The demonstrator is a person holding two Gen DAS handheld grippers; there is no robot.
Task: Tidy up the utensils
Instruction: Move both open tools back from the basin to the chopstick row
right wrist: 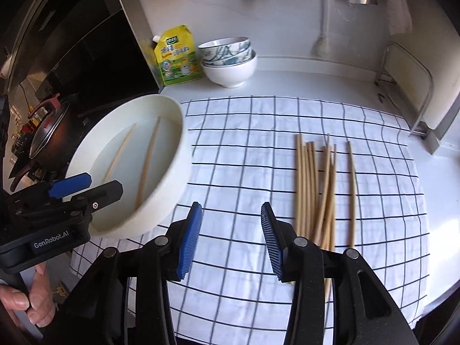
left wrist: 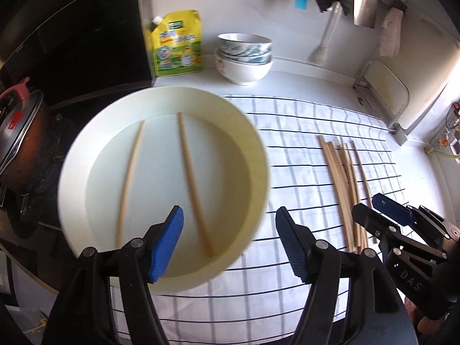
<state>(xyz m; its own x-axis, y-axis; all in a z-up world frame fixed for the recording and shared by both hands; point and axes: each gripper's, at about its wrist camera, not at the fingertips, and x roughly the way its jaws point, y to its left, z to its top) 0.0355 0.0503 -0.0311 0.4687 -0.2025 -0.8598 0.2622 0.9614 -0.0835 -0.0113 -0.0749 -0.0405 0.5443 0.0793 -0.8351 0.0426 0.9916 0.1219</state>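
Note:
A round cream basin (left wrist: 74, 172) sits at the left on a checked cloth (left wrist: 302, 172) and holds two wooden chopsticks (left wrist: 189, 181). It also shows in the right wrist view (right wrist: 172, 184). Several more chopsticks (right wrist: 316, 189) lie in a loose bundle on the cloth at the right; they also show in the left wrist view (left wrist: 345, 184). My left gripper (left wrist: 230, 244) is open and empty over the basin's near rim. My right gripper (right wrist: 230, 241) is open and empty above the cloth, just left of the bundle.
Stacked bowls (right wrist: 227, 60) and a yellow refill pouch (right wrist: 176, 56) stand at the back by the wall. A pot with a lid (left wrist: 20, 135) sits on the stove at the left. A metal rack (right wrist: 408, 97) stands at the right.

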